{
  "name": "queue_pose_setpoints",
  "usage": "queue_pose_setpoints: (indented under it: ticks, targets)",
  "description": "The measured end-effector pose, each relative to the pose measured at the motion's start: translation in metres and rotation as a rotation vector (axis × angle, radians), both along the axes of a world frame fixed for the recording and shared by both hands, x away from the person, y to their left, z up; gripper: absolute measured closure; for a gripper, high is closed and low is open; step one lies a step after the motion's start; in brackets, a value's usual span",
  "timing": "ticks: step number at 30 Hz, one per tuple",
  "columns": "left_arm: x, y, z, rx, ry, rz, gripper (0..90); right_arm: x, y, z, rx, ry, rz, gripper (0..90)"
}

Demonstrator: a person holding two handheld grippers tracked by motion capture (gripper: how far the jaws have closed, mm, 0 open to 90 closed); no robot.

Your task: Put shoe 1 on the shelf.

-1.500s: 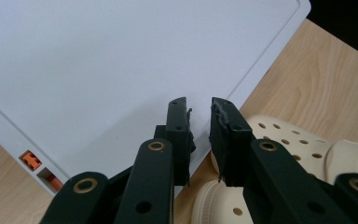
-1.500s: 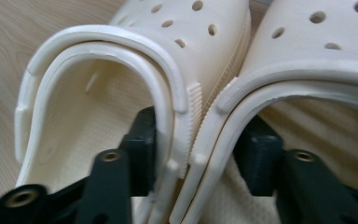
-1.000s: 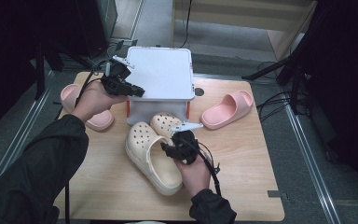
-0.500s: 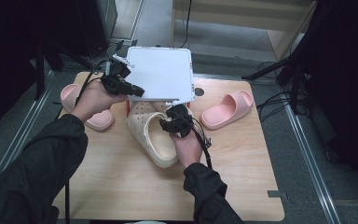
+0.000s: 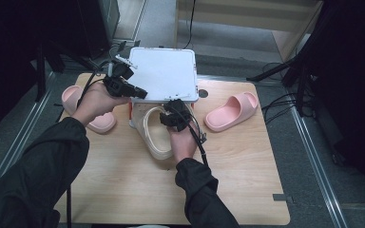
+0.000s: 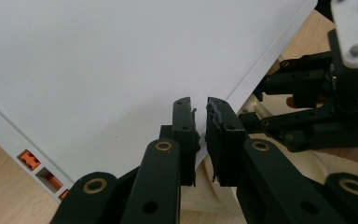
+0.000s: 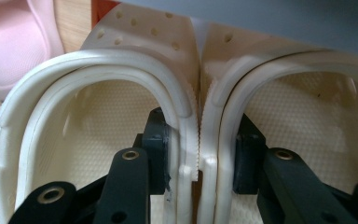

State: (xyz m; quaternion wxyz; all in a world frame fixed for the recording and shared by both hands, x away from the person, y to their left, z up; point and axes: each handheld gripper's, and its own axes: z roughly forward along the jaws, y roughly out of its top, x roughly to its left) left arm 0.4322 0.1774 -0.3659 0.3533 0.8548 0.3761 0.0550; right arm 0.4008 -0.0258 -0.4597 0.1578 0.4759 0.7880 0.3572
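**Cream clogs gripped as a pair, toes under a raised white lid**

Wooden table (image 5: 247, 185) carries all items. Nearest the person, the right hand (image 5: 183, 142) holds the right gripper (image 5: 173, 114), whose jaws are set narrow and clamp two cream clogs (image 5: 154, 135) together: in the right gripper view one jaw sits inside each clog, pressing the two touching inner walls (image 7: 198, 140) between them. The clogs lie side by side with their perforated toes (image 7: 168, 32) pointing away from the person and reaching under the front edge of a white lid (image 5: 164, 73).

Beyond and to the left, the left hand (image 5: 95, 99) holds the left gripper (image 5: 135, 91) at the lid's front left edge. In the left gripper view its jaws stand nearly closed on the thin edge of the lid (image 6: 121, 70), a slim gap between the pads. The lid is tilted, its near edge lifted; orange parts (image 6: 30, 159) show in its side rim.

Two pink slippers flank the scene: one (image 5: 88, 111) at the left, partly behind the left hand, one (image 5: 232, 110) at the right, well apart from the clogs. Grey floor (image 5: 313, 156) surrounds the table.
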Motion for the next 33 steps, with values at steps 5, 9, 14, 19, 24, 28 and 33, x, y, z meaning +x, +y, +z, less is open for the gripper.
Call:
queue_pose_setpoints:
  ticks: [5, 9, 14, 19, 24, 28, 33]
  targets:
    - [0.002, 0.002, -0.001, -0.018, 0.01, 0.001, 81.1, 0.008, -0.003, -0.007, 0.021, 0.035, -0.009, 65.4]
    - [0.001, 0.002, -0.001, -0.011, 0.004, -0.001, 81.1, 0.007, 0.001, -0.011, -0.003, 0.019, -0.009, 65.2]
    - [0.002, 0.003, -0.001, -0.014, 0.008, -0.004, 80.9, 0.008, -0.001, -0.016, 0.026, 0.023, -0.024, 64.9]
    - [0.001, 0.004, -0.002, -0.019, 0.005, 0.0, 80.6, 0.007, -0.002, -0.017, 0.011, 0.002, -0.006, 62.1]
    - [0.001, 0.003, -0.002, -0.019, 0.0, 0.002, 81.5, 0.004, 0.0, -0.015, 0.008, -0.026, -0.003, 55.2]
    - [0.001, 0.003, -0.002, -0.019, 0.001, 0.002, 81.4, 0.005, -0.004, -0.014, 0.024, -0.008, 0.01, 53.4]
    - [0.001, 0.003, -0.002, -0.019, 0.004, 0.003, 81.4, -0.005, -0.013, -0.004, 0.077, 0.002, 0.017, 49.9]
